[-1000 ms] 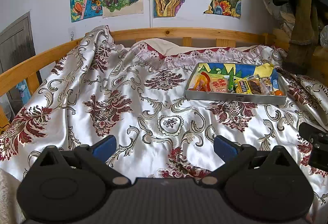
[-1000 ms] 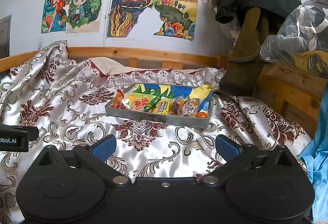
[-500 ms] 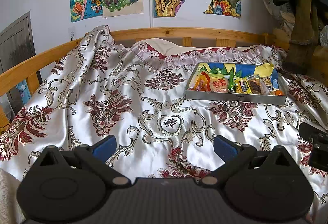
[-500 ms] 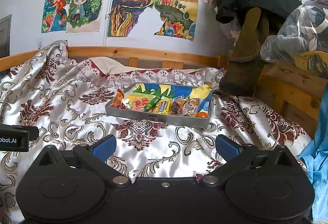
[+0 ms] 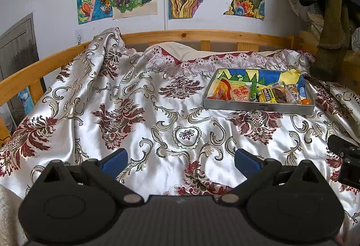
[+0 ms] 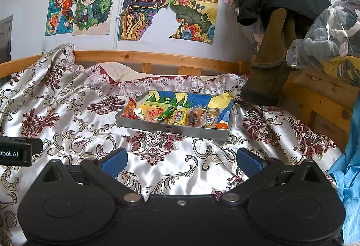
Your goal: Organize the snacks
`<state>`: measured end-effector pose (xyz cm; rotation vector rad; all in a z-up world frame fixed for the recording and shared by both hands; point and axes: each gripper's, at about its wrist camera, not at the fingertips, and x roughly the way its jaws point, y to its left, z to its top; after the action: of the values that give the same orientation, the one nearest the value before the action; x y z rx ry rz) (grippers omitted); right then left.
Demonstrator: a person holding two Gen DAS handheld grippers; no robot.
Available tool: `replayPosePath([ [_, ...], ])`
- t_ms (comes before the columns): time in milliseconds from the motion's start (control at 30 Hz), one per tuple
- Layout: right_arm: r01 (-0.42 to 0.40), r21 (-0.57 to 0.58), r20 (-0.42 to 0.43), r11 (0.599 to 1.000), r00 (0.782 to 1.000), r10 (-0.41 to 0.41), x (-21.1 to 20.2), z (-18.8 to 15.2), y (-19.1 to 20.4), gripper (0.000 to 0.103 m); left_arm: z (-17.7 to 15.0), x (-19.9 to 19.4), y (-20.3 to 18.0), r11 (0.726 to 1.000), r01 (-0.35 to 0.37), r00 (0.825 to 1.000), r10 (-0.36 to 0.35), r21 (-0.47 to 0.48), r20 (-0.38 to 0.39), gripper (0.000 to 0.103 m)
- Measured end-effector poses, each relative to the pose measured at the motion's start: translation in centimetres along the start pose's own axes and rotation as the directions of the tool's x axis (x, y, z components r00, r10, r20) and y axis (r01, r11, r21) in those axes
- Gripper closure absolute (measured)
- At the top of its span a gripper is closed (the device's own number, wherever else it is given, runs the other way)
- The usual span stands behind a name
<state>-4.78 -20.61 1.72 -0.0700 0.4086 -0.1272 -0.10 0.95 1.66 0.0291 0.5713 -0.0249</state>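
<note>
Both claws stand with their blue pads wide apart and nothing between them: your left claw (image 5: 181,159) and your right claw (image 6: 181,159) hover low over the patterned bedspread (image 5: 139,115), side by side. Ahead of them the grey tray (image 6: 173,130) sits flat on the bed near the wooden headboard rail (image 6: 157,59), well apart from either claw. From your right claw the tray lies almost dead ahead; from your left claw the same tray (image 5: 258,108) lies ahead and off to the right, so I judge the right nearer. The tray's long axis runs across your view, and the snacks (image 6: 177,115) lie in a row along its near wall. Whether that row is sorted or awaiting sorting, you cannot tell from this.
</note>
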Motion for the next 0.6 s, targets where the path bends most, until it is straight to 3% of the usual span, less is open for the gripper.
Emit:
replayPosePath([
  [600, 0.001, -0.005, -0.003, 1.000, 1.000, -0.001, 0.05, 0.04, 0.09, 0.001, -0.28, 0.53, 0.34, 1.000, 0.024, 0.997, -0.025, -0.010, -0.076, 0.000],
])
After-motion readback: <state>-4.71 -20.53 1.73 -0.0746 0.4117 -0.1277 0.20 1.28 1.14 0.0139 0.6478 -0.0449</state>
